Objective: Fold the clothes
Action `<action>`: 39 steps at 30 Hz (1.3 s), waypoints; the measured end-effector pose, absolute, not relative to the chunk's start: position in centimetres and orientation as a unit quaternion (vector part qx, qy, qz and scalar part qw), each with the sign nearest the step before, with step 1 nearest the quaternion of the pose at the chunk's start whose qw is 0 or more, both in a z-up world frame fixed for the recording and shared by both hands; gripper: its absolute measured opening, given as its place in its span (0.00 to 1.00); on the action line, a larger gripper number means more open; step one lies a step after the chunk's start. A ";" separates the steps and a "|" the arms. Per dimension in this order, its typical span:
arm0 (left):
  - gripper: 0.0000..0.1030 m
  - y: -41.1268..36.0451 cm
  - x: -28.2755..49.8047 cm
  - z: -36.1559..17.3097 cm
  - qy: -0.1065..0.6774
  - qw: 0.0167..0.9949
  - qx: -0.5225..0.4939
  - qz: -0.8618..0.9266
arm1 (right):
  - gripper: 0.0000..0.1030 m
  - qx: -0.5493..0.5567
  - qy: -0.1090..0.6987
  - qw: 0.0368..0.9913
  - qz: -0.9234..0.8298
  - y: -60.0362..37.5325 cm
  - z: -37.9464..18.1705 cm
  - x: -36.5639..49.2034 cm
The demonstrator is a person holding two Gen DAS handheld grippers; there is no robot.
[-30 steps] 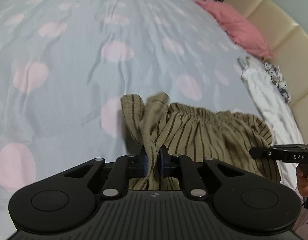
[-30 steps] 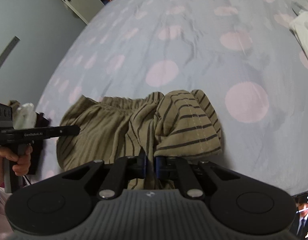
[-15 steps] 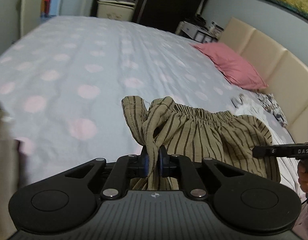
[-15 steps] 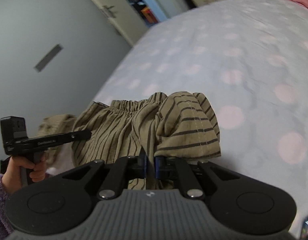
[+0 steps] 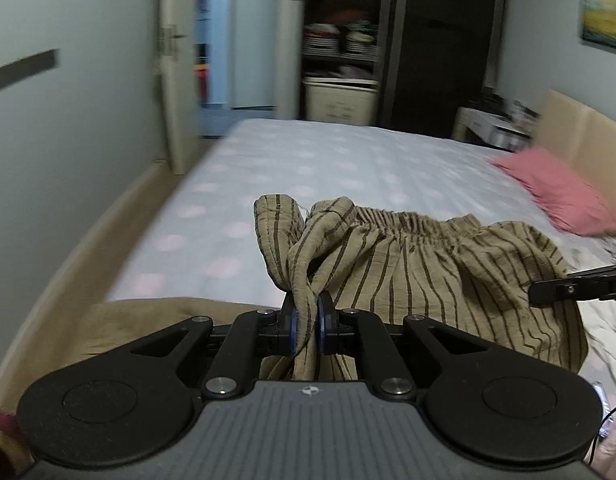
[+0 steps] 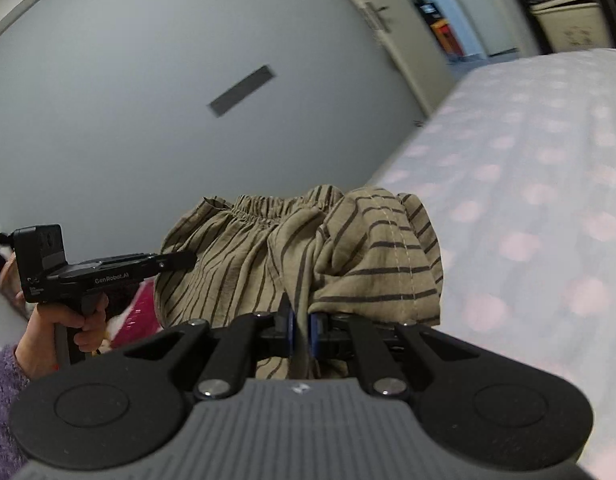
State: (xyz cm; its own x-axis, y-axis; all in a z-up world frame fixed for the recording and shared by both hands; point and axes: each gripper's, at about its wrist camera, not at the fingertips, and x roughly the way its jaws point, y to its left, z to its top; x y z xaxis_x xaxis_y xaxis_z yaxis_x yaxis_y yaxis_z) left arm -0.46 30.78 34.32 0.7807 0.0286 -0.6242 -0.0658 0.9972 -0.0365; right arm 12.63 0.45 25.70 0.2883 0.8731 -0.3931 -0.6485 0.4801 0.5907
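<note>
Olive-tan striped shorts [image 5: 428, 268] with an elastic waistband hang in the air above the bed, held between both grippers. My left gripper [image 5: 307, 330] is shut on a bunched corner of the fabric. In the right wrist view my right gripper [image 6: 301, 330] is shut on the other bunched end of the shorts [image 6: 300, 256]. The other gripper shows at each frame's side: the right one [image 5: 580, 286] and the left one [image 6: 104, 270], gripped by a hand [image 6: 68, 324]. The garment's lower part is hidden behind the gripper bodies.
The bed [image 5: 348, 160] has a pale blue sheet with pink dots. A pink pillow [image 5: 556, 192] lies by the beige headboard [image 5: 580, 140]. A grey wall and a door [image 5: 176, 80] stand at left, a dark wardrobe and shelves [image 5: 348, 60] beyond the bed. Another tan cloth [image 5: 148, 316] lies below.
Both grippers have risen and tilted upward, lifting the shorts off the bed. The views now show walls, door and wardrobe instead of just the sheet.
</note>
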 end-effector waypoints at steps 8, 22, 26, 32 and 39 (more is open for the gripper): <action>0.07 38.3 -1.5 34.2 0.338 0.932 -0.041 0.120 | 0.09 0.130 0.364 0.761 0.521 12.0 27.0 13.1; 0.07 47.0 2.8 27.3 0.394 0.904 -0.047 0.159 | 0.10 0.091 0.410 0.766 0.486 21.6 20.7 15.2; 0.12 48.8 3.0 25.2 0.393 0.903 -0.063 0.159 | 0.18 0.092 0.422 0.764 0.479 22.2 18.7 16.4; 0.32 50.1 1.5 25.2 0.370 0.912 -0.078 0.156 | 0.47 0.067 0.386 0.792 0.469 21.0 19.4 16.3; 0.47 50.1 0.1 27.7 0.323 0.927 -0.090 0.167 | 0.67 0.064 0.337 0.830 0.440 17.3 22.5 16.7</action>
